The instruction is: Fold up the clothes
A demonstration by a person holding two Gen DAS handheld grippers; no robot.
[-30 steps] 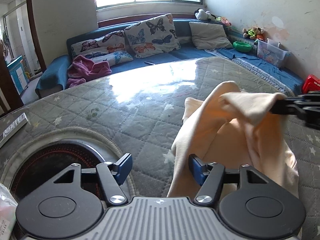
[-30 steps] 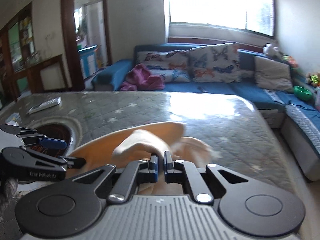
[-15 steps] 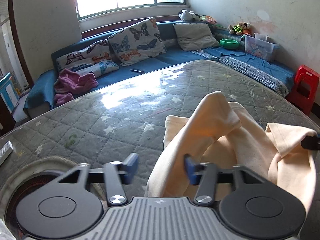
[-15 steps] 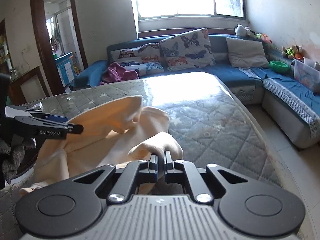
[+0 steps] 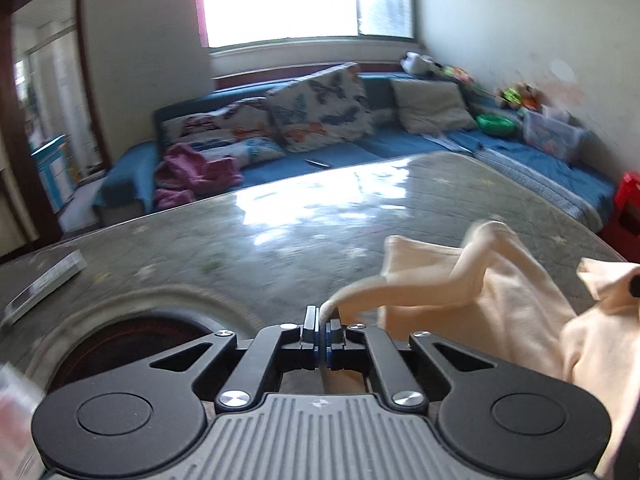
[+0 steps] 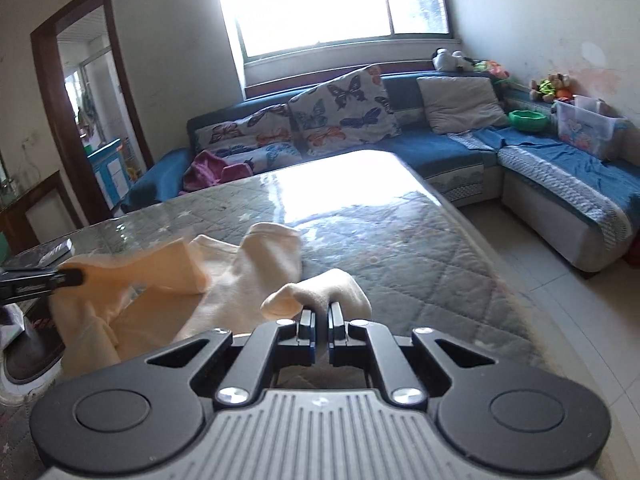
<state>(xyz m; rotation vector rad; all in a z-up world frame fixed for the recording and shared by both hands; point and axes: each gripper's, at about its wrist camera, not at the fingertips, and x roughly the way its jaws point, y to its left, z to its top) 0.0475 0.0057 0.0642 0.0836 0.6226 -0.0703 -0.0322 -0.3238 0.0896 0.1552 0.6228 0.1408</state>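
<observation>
The left claw point(image 5: 322, 326) is clenched on an edge of the cream garment point(image 5: 520, 304). The right claw point(image 6: 321, 322) grips another bunched fold of it point(image 6: 320, 292), lifted above the quilted table point(image 6: 400, 248).

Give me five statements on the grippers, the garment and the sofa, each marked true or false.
1. The left gripper is shut on the garment. True.
2. The right gripper is open and holds nothing. False: it is shut on the garment.
3. The garment is blue. False: it is cream.
4. A pink cloth lies on the sofa. True.
5. The garment lies flat, folded. False: it hangs bunched between both grippers.
</observation>
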